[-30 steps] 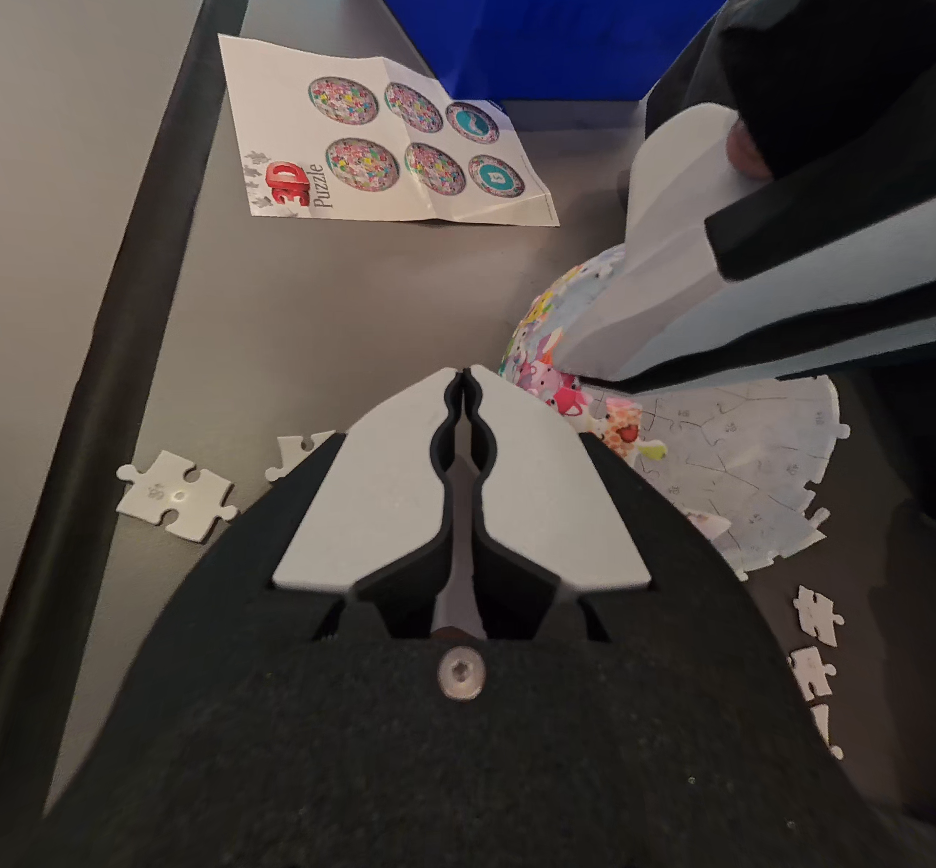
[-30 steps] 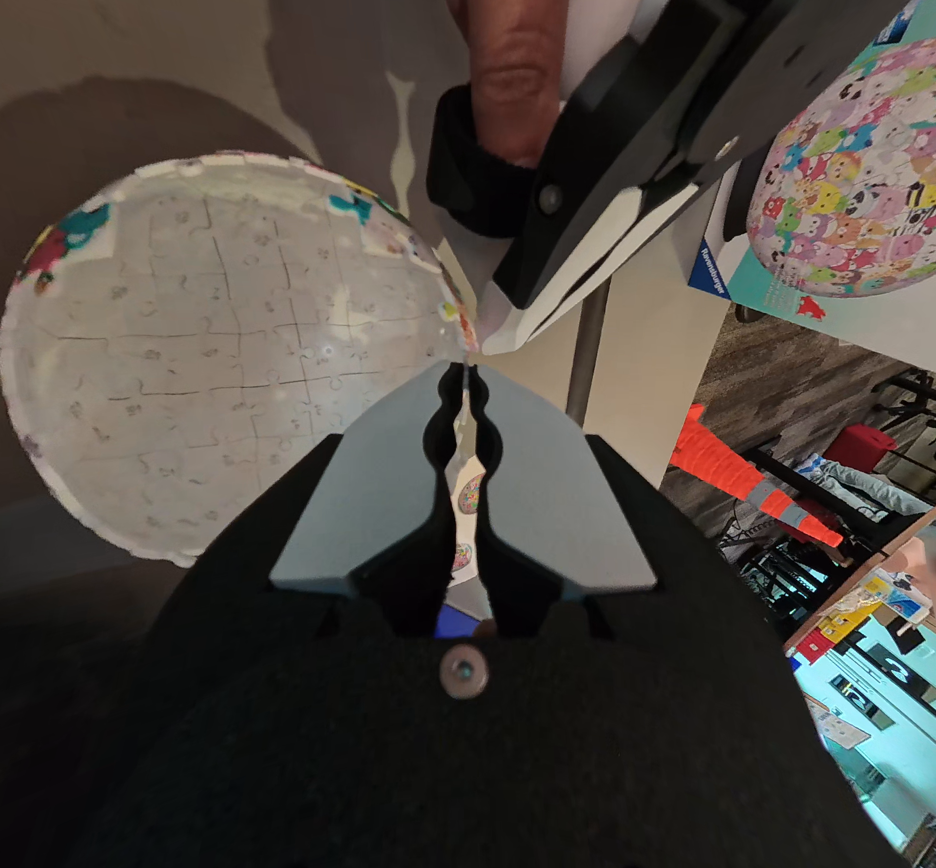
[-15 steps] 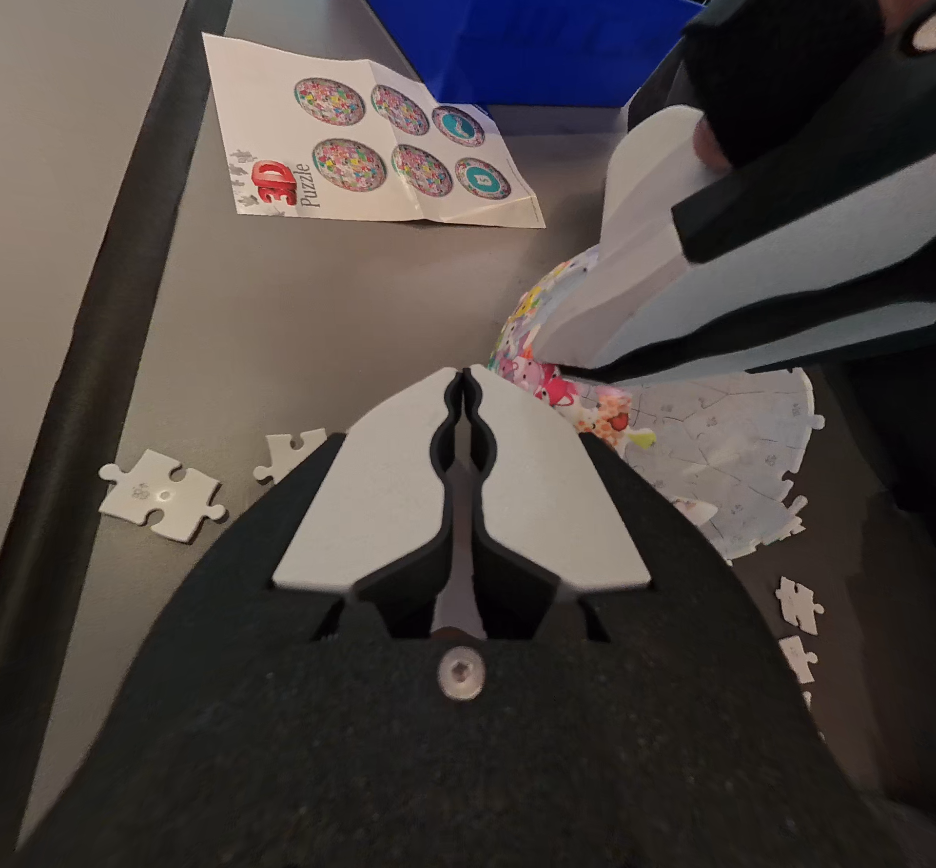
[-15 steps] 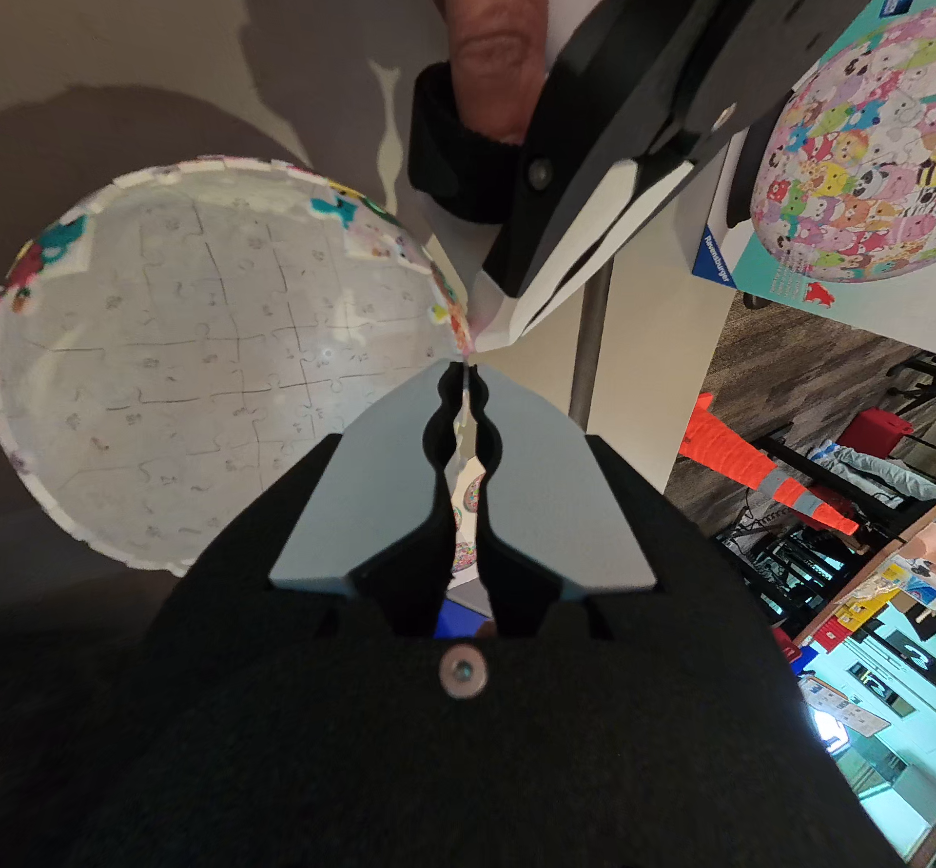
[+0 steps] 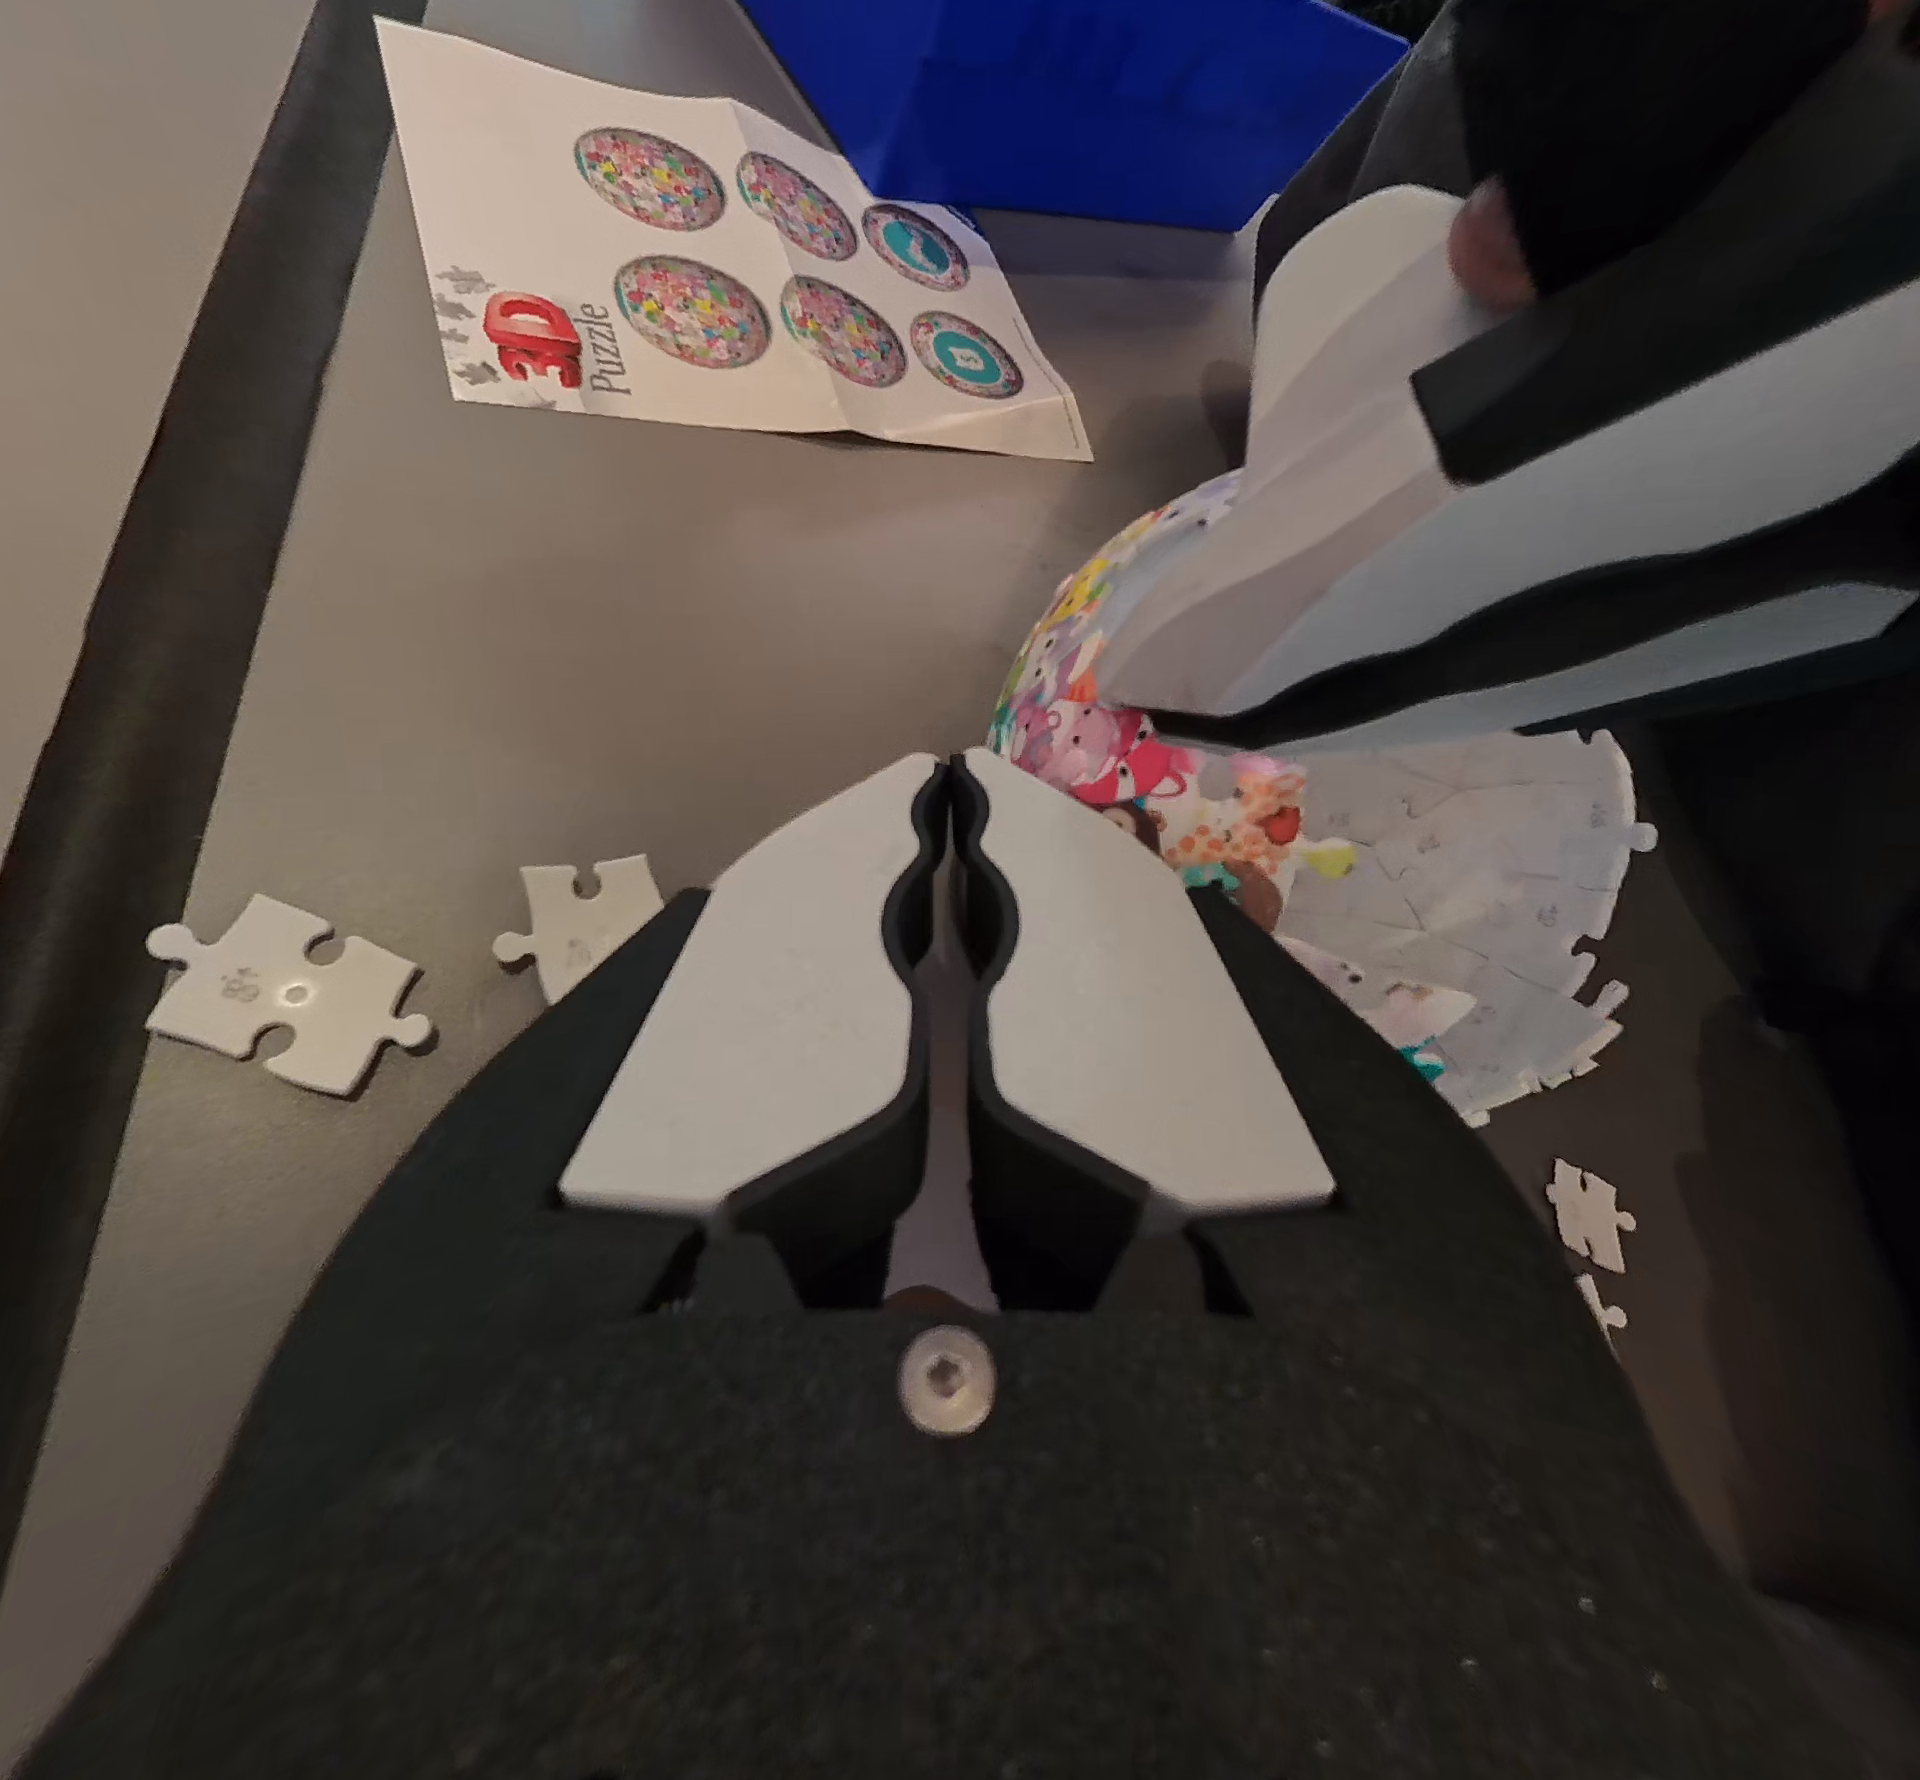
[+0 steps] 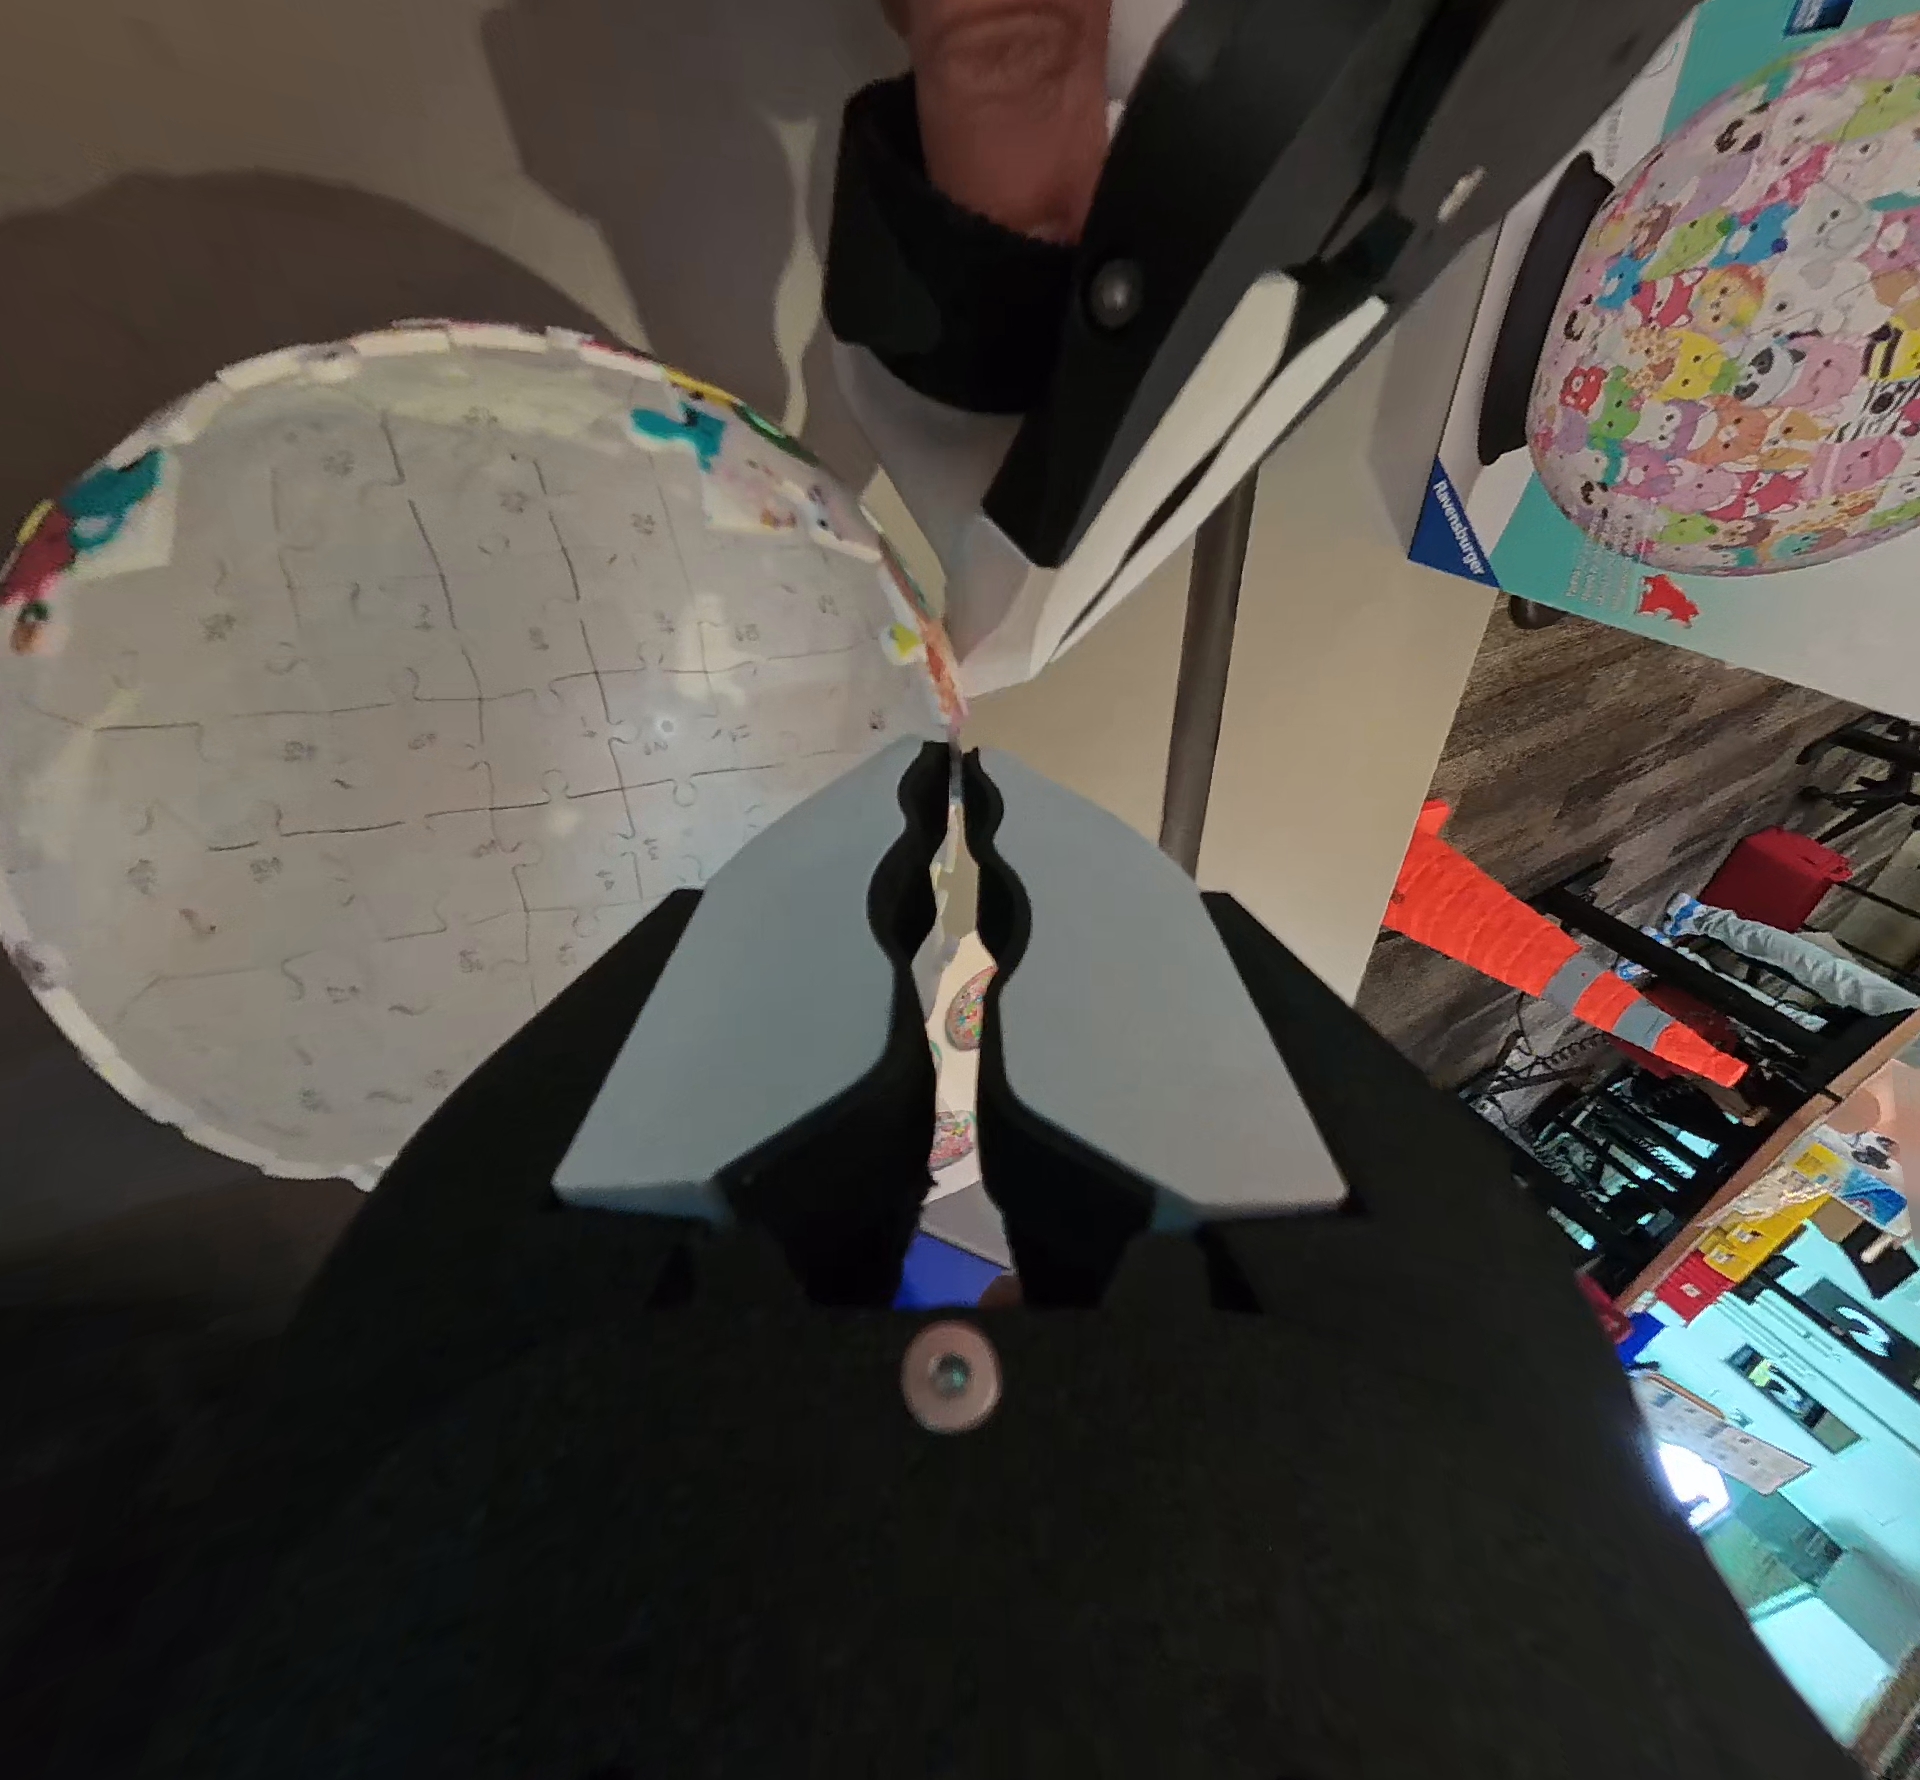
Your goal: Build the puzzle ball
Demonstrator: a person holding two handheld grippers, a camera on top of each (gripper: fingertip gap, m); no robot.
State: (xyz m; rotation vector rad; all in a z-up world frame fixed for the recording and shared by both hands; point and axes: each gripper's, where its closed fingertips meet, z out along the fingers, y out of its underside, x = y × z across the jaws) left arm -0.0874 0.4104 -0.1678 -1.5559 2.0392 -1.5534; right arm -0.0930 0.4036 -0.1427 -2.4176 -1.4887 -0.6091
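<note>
Fingers of the left gripper [image 5: 952, 766] are pressed together with nothing visible between them, tips poised just beside the coloured rim of the half-built puzzle ball [image 5: 1434, 909]. That curved shell sits on the grey table [image 5: 644, 608], its pale inside facing the right wrist view. The right gripper [image 6: 954, 756] is clenched on the shell's rim, its tips pinching the edge right where the left gripper's tips meet it. Loose puzzle pieces [image 5: 286, 992] lie face down on the table nearby, an instruction sheet [image 5: 717, 255] farther off before a blue bin [image 5: 1039, 68].
</note>
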